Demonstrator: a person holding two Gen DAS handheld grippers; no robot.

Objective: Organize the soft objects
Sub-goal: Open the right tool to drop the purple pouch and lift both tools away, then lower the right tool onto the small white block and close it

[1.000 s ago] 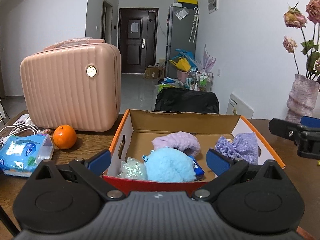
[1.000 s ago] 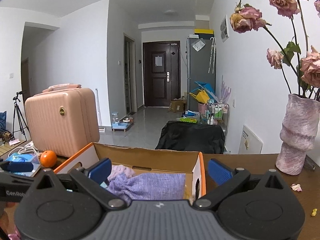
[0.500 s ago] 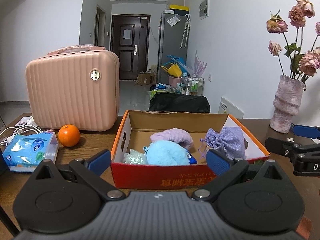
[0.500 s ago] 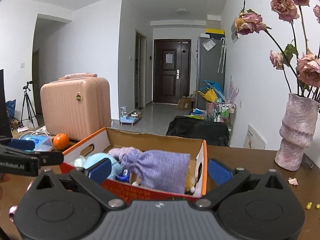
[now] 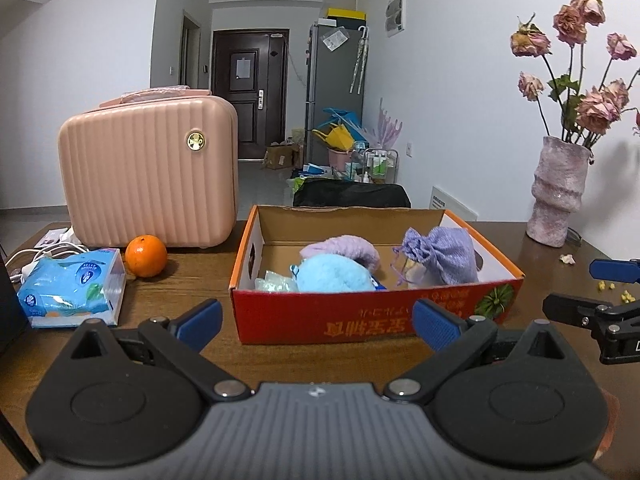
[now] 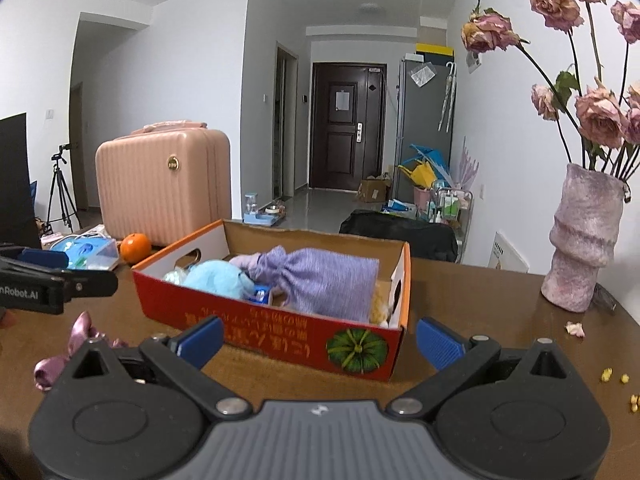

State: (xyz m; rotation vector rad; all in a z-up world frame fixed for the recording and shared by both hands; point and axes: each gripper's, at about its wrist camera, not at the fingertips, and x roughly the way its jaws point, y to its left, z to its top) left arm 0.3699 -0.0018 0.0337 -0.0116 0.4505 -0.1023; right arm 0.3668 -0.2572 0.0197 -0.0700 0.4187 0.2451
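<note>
Soft things sit inside the red cardboard box (image 5: 372,314) on the brown table (image 5: 192,276): a purple drawstring pouch (image 5: 444,256), a fluffy blue ball (image 5: 334,274) and a fuzzy purple thing (image 5: 344,247); the left gripper (image 5: 316,322) is spread wide with nothing in it, in front of the box; the right gripper (image 6: 318,340) is wide apart too, holding nothing; a pink ribbon (image 6: 78,344) lies on the table outside the box; an orange (image 5: 146,255) sits by a pink case (image 5: 150,172).

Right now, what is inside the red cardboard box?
The red cardboard box holds a lilac drawstring pouch, a light blue plush, a lilac fluffy item and a clear crinkled bag. Whatever lies beneath them is covered.
</note>
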